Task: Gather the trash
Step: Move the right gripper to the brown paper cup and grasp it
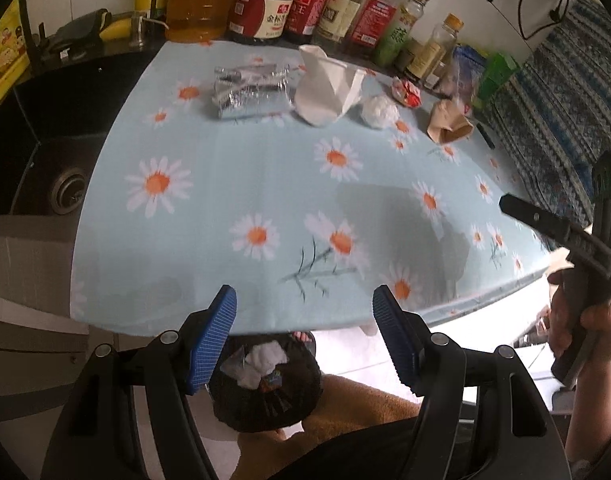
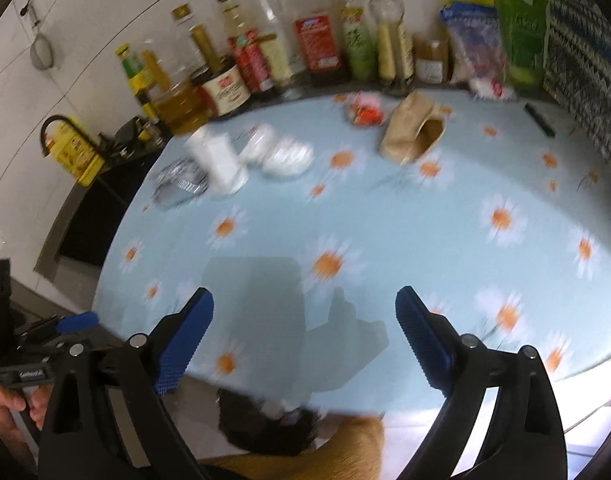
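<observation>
Below, black trash bag (image 1: 265,392) holds white tissues; left claw (image 1: 304,340), right claw (image 2: 304,344) wide apart, empty.

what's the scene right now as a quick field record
left gripper: open, empty, above near table edge
right gripper: open, empty, over tablecloth
surface: light blue daisy-print tablecloth
trash left: crumpled silver foil wrapper; white folded paper; white crumpled tissue ball; red-and-white wrapper; brown paper bag
bin: black trash bag below table edge, holding white tissue
background: row of condiment bottles
</observation>
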The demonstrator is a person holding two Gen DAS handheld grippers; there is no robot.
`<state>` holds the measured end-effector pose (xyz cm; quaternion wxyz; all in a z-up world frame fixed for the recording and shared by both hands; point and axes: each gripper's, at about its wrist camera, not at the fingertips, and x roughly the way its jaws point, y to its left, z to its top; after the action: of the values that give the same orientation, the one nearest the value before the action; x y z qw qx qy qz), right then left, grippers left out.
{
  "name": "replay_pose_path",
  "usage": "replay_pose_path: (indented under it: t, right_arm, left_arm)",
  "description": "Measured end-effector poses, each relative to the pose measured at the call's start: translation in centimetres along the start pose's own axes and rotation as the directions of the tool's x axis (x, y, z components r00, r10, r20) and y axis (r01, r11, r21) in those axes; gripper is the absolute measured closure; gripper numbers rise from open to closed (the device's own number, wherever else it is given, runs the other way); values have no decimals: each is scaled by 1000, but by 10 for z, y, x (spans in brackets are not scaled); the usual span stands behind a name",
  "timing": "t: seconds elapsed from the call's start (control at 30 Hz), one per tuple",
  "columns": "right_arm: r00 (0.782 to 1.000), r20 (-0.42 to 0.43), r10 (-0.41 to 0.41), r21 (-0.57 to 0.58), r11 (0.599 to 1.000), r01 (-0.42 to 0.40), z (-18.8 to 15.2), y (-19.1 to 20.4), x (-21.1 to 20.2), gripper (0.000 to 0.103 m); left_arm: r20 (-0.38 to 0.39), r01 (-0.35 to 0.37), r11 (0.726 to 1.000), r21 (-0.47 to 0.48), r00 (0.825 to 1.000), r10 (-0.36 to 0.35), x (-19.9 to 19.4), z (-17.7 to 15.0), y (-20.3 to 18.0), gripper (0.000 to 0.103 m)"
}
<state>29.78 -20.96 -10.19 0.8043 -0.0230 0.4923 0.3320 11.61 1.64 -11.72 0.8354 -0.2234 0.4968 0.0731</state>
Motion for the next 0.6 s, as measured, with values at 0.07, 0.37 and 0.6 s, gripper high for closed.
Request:
replay_pose_path:
  t: [0.07, 0.37, 0.6]
  right_arm:
    - [1000, 8, -9, -3, 1000, 9, 14, -11, 4, 12]
    - [998, 25, -53, 7, 999, 52, 77, -61, 38, 12]
    - [998, -41, -37, 89, 995, 41, 111, -95, 77, 12]
  left_arm:
    - [4, -11, 1000, -7, 1000, 11, 2, 7, -3, 35]
    - [5, -93, 996, -9, 996, 93, 11, 36, -26, 26]
    - [6, -120, 993, -22, 993, 120, 20, 59, -42, 26]
